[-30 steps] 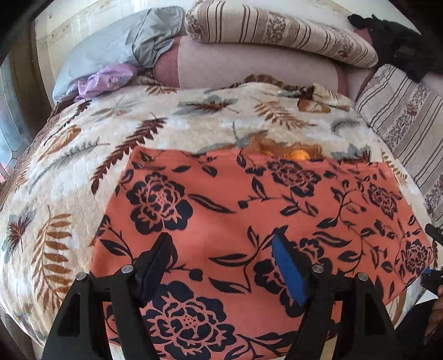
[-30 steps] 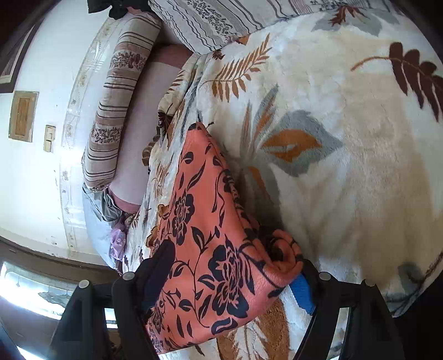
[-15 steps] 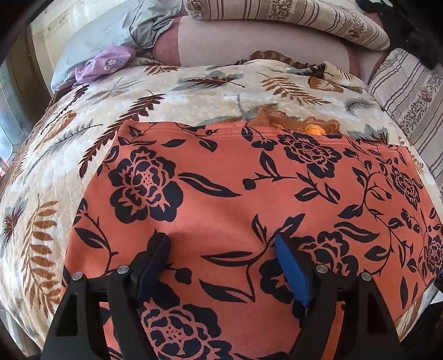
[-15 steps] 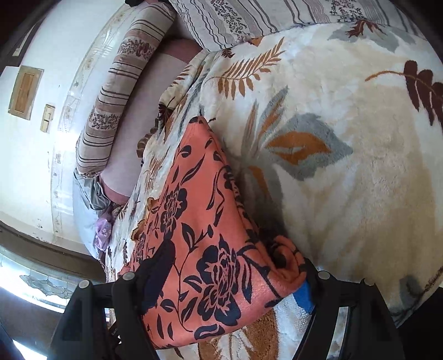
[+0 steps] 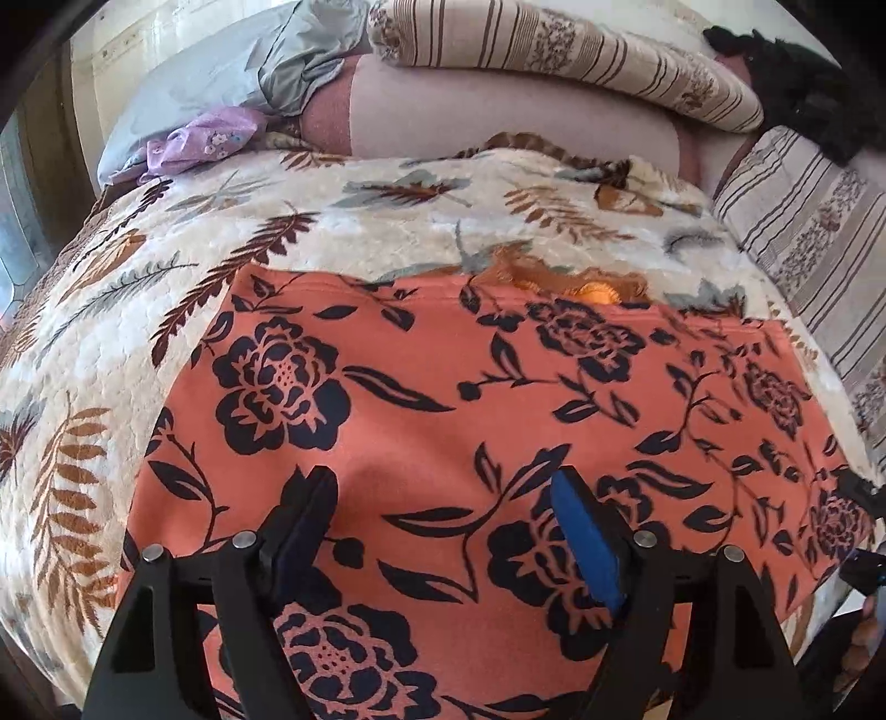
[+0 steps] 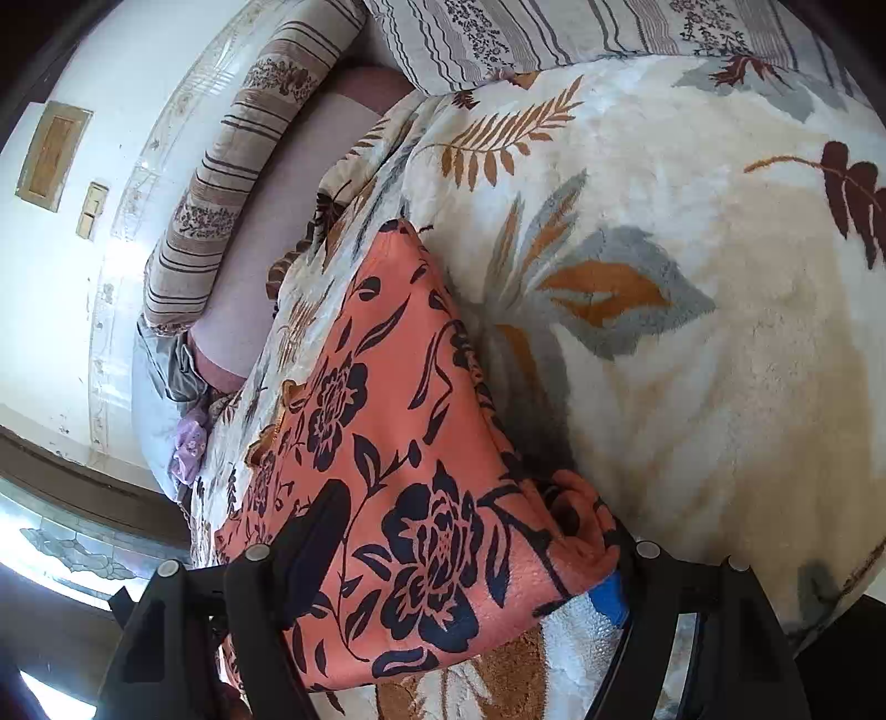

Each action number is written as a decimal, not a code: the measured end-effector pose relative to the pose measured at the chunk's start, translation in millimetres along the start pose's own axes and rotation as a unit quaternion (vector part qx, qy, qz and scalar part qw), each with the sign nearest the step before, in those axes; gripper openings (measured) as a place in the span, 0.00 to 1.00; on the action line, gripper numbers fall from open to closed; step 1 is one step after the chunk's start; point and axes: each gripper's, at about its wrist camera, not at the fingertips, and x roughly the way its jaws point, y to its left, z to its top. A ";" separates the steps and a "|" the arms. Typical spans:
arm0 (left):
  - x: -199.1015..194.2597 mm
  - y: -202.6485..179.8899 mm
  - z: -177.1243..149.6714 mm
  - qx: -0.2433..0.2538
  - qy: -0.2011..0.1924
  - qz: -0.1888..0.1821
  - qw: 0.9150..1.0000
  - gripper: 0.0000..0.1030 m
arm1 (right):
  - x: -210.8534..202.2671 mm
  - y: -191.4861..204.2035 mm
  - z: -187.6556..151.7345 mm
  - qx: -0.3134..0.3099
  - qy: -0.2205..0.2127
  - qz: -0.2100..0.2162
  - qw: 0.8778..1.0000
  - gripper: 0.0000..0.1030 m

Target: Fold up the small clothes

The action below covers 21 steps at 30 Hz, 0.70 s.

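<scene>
An orange cloth with dark blue flowers (image 5: 443, 410) lies spread flat on the leaf-patterned blanket (image 5: 387, 216). My left gripper (image 5: 443, 498) hovers just above the cloth's near middle, jaws wide apart and empty. In the right wrist view the same cloth (image 6: 387, 443) shows edge-on, its right corner bunched between the fingers of my right gripper (image 6: 476, 531). Those jaws stand wide apart around the corner without pinching it. The right gripper's tip also shows at the cloth's right corner in the left wrist view (image 5: 864, 498).
Striped bolsters (image 5: 554, 50) and a pink pillow (image 5: 498, 111) line the head of the bed. A grey pillow (image 5: 221, 72) and a small lilac garment (image 5: 205, 138) lie at the far left. A black item (image 5: 803, 83) sits at the far right. The bed edge is near me.
The left gripper dipped toward the cloth, then pulled back slightly. The right gripper shifted a little along the cloth's corner; both stayed open.
</scene>
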 end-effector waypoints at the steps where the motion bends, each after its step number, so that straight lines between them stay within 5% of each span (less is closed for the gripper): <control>1: -2.2 -2.2 -2.3 0.003 -0.013 -0.008 1.000 0.78 | 0.7 0.8 -0.5 -0.004 0.001 -0.002 1.000 0.77; 4: 16.9 -12.5 -17.6 0.053 0.004 -0.008 0.999 0.84 | 0.9 1.7 -1.8 0.000 -0.002 -0.007 1.000 0.77; 6: 13.1 -15.9 -30.4 0.089 -0.051 -0.001 0.995 0.86 | 2.3 3.8 -1.9 0.004 -0.004 -0.014 1.000 0.79; 13: 11.4 -4.0 -30.6 0.070 -0.056 -0.036 0.995 0.86 | 3.5 2.9 -0.3 0.033 -0.003 -0.019 0.999 0.79; 21: 8.5 -1.4 -35.2 0.065 -0.072 -0.046 0.994 0.86 | 5.0 2.0 4.0 0.075 0.063 -0.022 0.995 0.79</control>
